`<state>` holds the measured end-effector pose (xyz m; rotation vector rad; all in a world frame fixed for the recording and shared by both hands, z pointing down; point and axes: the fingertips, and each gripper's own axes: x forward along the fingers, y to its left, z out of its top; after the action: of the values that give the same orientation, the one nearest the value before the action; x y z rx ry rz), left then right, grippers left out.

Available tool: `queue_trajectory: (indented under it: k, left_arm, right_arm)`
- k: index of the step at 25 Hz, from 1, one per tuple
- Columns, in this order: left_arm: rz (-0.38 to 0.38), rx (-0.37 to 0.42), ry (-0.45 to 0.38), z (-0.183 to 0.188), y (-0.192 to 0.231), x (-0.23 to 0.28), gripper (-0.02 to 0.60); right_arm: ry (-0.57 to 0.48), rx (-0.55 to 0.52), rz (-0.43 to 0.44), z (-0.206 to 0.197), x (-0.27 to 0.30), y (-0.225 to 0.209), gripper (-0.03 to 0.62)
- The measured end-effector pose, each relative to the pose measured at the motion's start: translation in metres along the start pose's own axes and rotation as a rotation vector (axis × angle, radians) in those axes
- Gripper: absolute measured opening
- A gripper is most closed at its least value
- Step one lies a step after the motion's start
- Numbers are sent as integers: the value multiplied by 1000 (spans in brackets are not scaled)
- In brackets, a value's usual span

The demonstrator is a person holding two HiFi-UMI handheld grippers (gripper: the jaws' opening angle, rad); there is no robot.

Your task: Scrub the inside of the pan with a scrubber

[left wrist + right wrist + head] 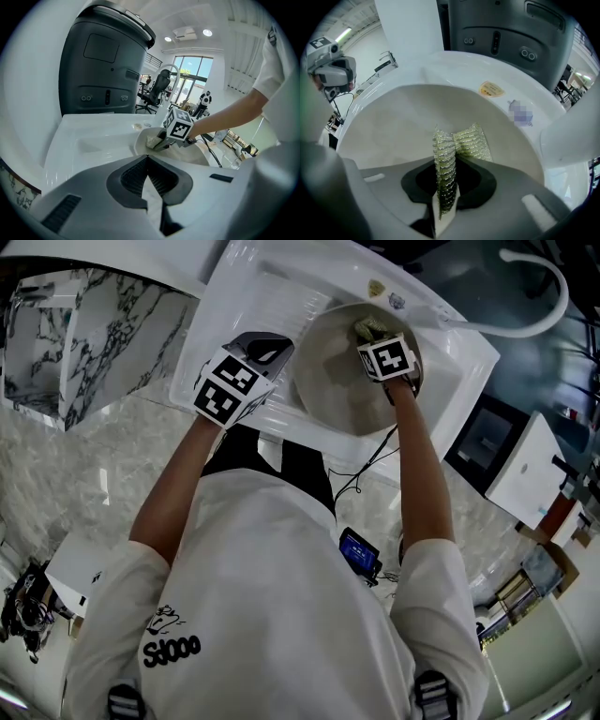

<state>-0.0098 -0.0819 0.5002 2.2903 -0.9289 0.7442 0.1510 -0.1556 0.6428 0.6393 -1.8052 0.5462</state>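
Observation:
A pale round pan (342,381) sits in the white sink (244,296). My right gripper (375,336) reaches into the pan at its far side and is shut on a glittery green-gold scrubber (368,328). In the right gripper view the scrubber (459,140) is pinched upright between the jaws of the right gripper (445,164) and fans out against the pan's inner wall (393,122). My left gripper (272,348) hovers at the pan's left rim. In its own view the left gripper (147,159) has its tips together and nothing clearly held, and faces the pan (187,154) and the scrubber (152,140).
A dark grey appliance (108,65) stands behind the sink. A white hose (544,296) curves at the back right. A marbled block (75,334) stands to the left. A yellow sticker (491,89) lies on the sink's rim beyond the pan.

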Motion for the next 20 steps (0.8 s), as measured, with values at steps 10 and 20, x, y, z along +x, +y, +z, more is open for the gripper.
queue_trajectory:
  k: [10, 20]
  left_arm:
    - [-5, 11, -6, 6, -3, 2, 5]
    - [-11, 7, 2, 1, -6, 4, 5]
  right_arm:
    - [-188, -117, -62, 49, -31, -1, 69]
    - [-269, -118, -79, 60, -35, 2, 71]
